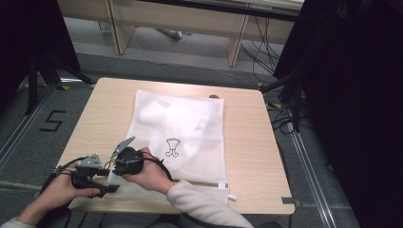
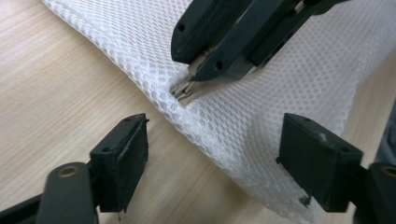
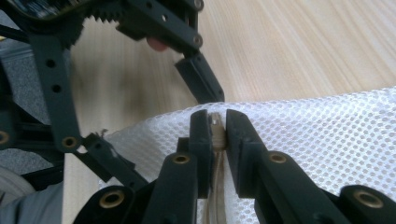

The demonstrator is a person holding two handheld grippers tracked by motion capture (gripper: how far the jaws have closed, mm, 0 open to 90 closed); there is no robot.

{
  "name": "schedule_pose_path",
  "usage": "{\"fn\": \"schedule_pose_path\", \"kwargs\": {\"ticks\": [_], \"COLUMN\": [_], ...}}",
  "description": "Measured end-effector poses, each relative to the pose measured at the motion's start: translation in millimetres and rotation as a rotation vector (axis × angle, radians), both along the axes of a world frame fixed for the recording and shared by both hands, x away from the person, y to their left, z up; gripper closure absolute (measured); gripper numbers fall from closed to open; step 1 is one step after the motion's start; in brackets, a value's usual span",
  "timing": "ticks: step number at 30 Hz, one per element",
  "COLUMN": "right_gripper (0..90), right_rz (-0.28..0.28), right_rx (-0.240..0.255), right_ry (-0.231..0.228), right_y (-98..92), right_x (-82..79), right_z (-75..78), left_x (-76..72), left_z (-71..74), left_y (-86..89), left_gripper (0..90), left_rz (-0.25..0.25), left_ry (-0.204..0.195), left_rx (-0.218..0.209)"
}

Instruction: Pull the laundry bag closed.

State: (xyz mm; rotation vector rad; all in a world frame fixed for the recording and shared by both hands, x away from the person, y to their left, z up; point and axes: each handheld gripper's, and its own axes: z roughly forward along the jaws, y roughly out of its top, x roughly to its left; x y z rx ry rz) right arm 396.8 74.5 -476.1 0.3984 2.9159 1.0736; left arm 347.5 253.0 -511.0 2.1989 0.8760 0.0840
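A white mesh laundry bag [image 1: 176, 123] lies flat on the wooden table [image 1: 247, 142], with a small black drawing [image 1: 172, 147] on it and pale contents inside. At its near left corner my right gripper [image 3: 217, 126] is shut on the zipper pull [image 3: 215, 120]. In the left gripper view that right gripper [image 2: 196, 77] comes in from above, with the metal pull [image 2: 183, 91] sticking out of the mesh [image 2: 289, 84]. My left gripper [image 2: 219, 158] stands open, its jaws on either side of the bag's corner and touching nothing. In the high view, left gripper [image 1: 107, 181] and right gripper [image 1: 119, 172] meet at that corner.
The zipper band [image 1: 199, 183] runs along the bag's near edge to a white tab [image 1: 232, 196]. Bare table lies left and right of the bag. Beyond the table are desk legs [image 1: 235, 45], floor cables [image 1: 266, 52], a dark curtain [image 1: 351, 95] and a tripod [image 1: 33, 71].
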Motion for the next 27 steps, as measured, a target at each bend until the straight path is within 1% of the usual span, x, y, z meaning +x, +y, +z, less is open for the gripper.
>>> {"fn": "schedule_pose_path", "kwargs": {"ticks": [1, 2, 3, 4, 5, 6, 7, 8, 9, 10, 11, 12, 13, 14, 15, 16, 17, 18, 19, 20, 21, 22, 23, 25, 26, 27], "right_gripper": [81.7, 81.7, 81.7, 81.7, 81.7, 81.7, 81.7, 81.7, 81.7, 81.7, 81.7, 81.8, 81.8, 81.8, 81.8, 81.8, 81.8, 81.8, 81.9, 81.9, 82.0, 82.0, 82.1, 82.2, 82.2, 82.2], "right_rz": [0.010, 0.015, 0.015, 0.007, 0.013, 0.009, 0.009, 0.011, 0.016, 0.016, 0.019, 0.024, 0.019, 0.019, 0.027, 0.021, 0.021, 0.026, 0.025, 0.025, 0.026, 0.036, 0.029, 0.039, 0.031, 0.034], "right_rx": [-0.001, 0.014, 0.014, 0.013, 0.006, 0.006, 0.006, 0.009, 0.011, 0.011, 0.010, 0.002, -0.003, -0.003, -0.010, -0.003, -0.003, -0.016, -0.007, -0.007, -0.025, -0.029, -0.027, -0.025, -0.032, -0.041], "right_ry": [-0.013, 0.003, 0.003, 0.011, -0.002, -0.005, -0.005, -0.004, 0.013, 0.013, 0.011, 0.004, 0.007, 0.007, -0.018, 0.014, 0.014, -0.007, 0.011, 0.011, -0.002, -0.013, 0.009, 0.005, 0.011, 0.006], "right_y": [-0.9, -1.2, -1.2, -1.4, -1.9, -2.1, -2.1, -2.2, -2.7, -2.7, -3.1, -4.4, -5.1, -5.1, -6.4, -7.9, -7.9, -9.1, -10.6, -10.6, -12.1, -13.1, -14.1, -14.7, -15.3, -16.2], "right_x": [1.0, -0.1, -0.1, -1.0, -0.5, -0.5, -0.5, -0.6, -2.0, -2.0, -2.2, -2.9, -3.8, -3.8, -2.3, -4.2, -4.2, -2.8, -3.8, -3.8, -3.6, -3.0, -5.3, -5.0, -6.2, -6.2], "right_z": [1.2, 3.0, 3.0, 3.4, 3.3, 2.9, 2.9, 2.6, 3.1, 3.1, 2.9, 2.5, 2.0, 2.0, 1.4, 1.2, 1.2, 1.4, 0.8, 0.8, 1.0, 0.4, -0.5, -0.8, -1.1, -1.2], "left_x": [-0.1, 1.0, 1.0, 2.0, 2.0, 2.2, 2.4, 2.2, 1.0, 1.0, 0.8, 0.5, 0.5, 0.1, 0.1, -0.1, -0.2, -0.3, -1.0, -1.9, -2.0, -2.5, -2.9, -2.5, -2.9, -2.7], "left_z": [0.0, 0.1, 0.1, 1.0, 1.3, 1.4, 1.0, 0.5, 0.8, 0.8, 0.9, 1.6, 1.6, 1.7, 2.2, 2.6, 3.1, 4.0, 4.7, 5.4, 6.1, 6.9, 6.9, 7.6, 8.6, 8.1], "left_y": [-1.2, -2.1, -2.1, -1.9, -2.0, -1.8, -1.1, -0.3, 0.8, 0.8, 0.8, 0.8, 0.8, 0.3, 0.5, 0.5, 0.6, 1.0, 0.5, -0.4, -0.7, -1.2, -2.2, -1.8, -1.3, -1.1], "left_gripper": [27.1, 33.7, 37.3, 37.3, 46.7, 48.8, 48.8, 52.7, 59.1, 61.9, 61.9, 66.9, 69.1, 69.1, 71.3, 76.1, 76.1, 77.9, 82.0, 82.0, 82.8, 83.5, 84.3, 84.5, 84.6, 84.7], "left_rz": [0.005, 0.029, 0.029, 0.026, 0.036, 0.041, 0.041, 0.049, 0.050, 0.050, 0.045, 0.042, 0.042, 0.046, 0.046, 0.049, 0.051, 0.046, 0.048, 0.056, 0.059, 0.065, 0.075, 0.072, 0.081, 0.085], "left_ry": [0.012, 0.032, 0.032, 0.039, 0.058, 0.066, 0.063, 0.065, 0.064, 0.064, 0.057, 0.061, 0.061, 0.066, 0.071, 0.074, 0.072, 0.070, 0.070, 0.070, 0.077, 0.081, 0.090, 0.096, 0.095, 0.102], "left_rx": [-0.025, -0.038, -0.038, -0.056, -0.082, -0.087, -0.080, -0.073, -0.070, -0.070, -0.065, -0.060, -0.060, -0.066, -0.066, -0.067, -0.065, -0.061, -0.065, -0.070, -0.074, -0.075, -0.086, -0.091, -0.081, -0.101]}}
